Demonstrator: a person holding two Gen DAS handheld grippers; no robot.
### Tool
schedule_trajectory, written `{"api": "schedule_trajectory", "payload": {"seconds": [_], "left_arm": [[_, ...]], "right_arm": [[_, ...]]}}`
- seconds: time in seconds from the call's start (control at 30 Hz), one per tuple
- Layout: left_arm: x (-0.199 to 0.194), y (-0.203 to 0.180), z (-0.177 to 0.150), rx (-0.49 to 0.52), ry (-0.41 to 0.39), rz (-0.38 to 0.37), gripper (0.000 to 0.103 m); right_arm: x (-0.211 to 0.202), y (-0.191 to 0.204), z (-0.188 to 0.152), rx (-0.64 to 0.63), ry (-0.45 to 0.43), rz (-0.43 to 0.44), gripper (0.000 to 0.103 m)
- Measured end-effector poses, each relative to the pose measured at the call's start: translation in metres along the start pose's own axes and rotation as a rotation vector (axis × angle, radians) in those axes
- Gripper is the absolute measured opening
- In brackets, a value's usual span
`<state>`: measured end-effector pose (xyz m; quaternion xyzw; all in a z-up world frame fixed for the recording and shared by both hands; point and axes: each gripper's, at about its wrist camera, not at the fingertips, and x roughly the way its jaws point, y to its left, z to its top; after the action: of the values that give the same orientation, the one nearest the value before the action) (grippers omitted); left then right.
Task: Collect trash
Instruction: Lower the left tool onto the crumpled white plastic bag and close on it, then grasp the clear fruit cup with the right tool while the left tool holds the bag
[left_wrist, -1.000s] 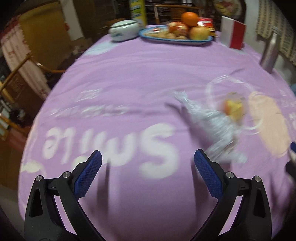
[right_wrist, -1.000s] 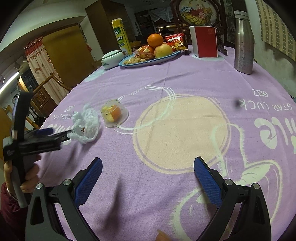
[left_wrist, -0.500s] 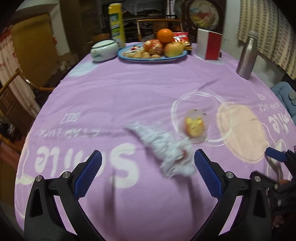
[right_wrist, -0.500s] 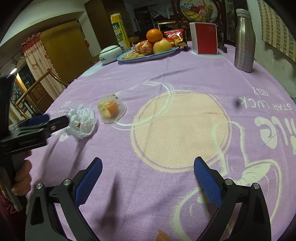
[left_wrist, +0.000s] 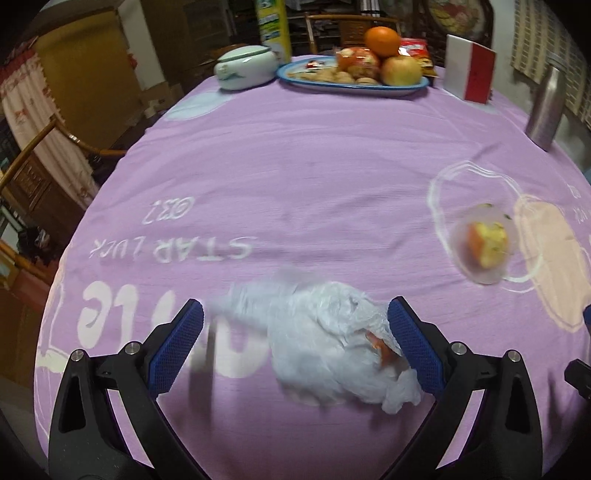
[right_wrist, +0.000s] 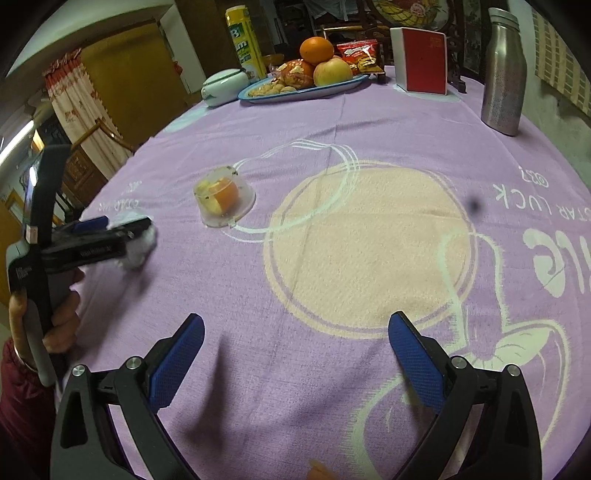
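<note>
A crumpled white plastic bag (left_wrist: 332, 339) lies on the purple tablecloth between the blue pads of my left gripper (left_wrist: 295, 350), which is open around it. The right wrist view shows the same bag (right_wrist: 138, 245) at far left, partly hidden behind the left gripper (right_wrist: 125, 232). A clear plastic cup holding a bitten apple core (left_wrist: 485, 243) lies on its side to the right, also seen as the cup (right_wrist: 223, 201) in the right wrist view. My right gripper (right_wrist: 295, 362) is open over bare cloth, holding nothing.
At the far edge stand a blue fruit plate (left_wrist: 354, 83), a lidded white bowl (left_wrist: 245, 72), a red-and-white box (left_wrist: 469, 72) and a steel bottle (right_wrist: 502, 70). A hand (right_wrist: 55, 321) grips the left tool. Wooden chairs stand off the table's left edge.
My left gripper has swung and moved in so the white bag now lies between its pads, instead of ahead to the right. My right gripper has barely moved.
</note>
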<state>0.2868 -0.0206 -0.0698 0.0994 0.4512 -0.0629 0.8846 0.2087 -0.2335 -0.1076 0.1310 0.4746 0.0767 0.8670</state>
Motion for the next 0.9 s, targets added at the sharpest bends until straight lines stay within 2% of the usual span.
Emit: {"api": "schedule_trajectory", "payload": {"seconds": [0.03,0.13,0.23,0.33,0.43,0.57,0.9], "left_arm": [[0.001,0.004,0.000,-0.012,0.005,-0.001,0.096],[0.006,0.016,-0.001,-0.067,0.036,-0.073,0.096],[0.005,0.017,-0.003,-0.084,0.032,-0.102,0.096],[-0.005,0.009,-0.006,-0.039,-0.004,-0.115,0.096],[-0.012,-0.006,-0.010,0.048,-0.023,-0.124,0.096],[-0.003,-0.022,-0.012,0.145,0.024,-0.123,0.097],[0.001,-0.021,-0.011,0.136,0.037,-0.137,0.097]], "right_arm": [[0.001,0.002,0.000,-0.013,0.007,-0.010,0.099],[0.006,0.011,0.001,-0.073,0.036,-0.064,0.099],[0.012,0.020,0.000,-0.129,0.064,-0.127,0.099],[0.013,0.023,0.000,-0.136,0.069,-0.147,0.099],[0.013,0.023,0.001,-0.134,0.070,-0.149,0.099],[0.014,0.024,0.001,-0.133,0.071,-0.154,0.099],[0.014,0.024,0.002,-0.137,0.073,-0.149,0.099]]}}
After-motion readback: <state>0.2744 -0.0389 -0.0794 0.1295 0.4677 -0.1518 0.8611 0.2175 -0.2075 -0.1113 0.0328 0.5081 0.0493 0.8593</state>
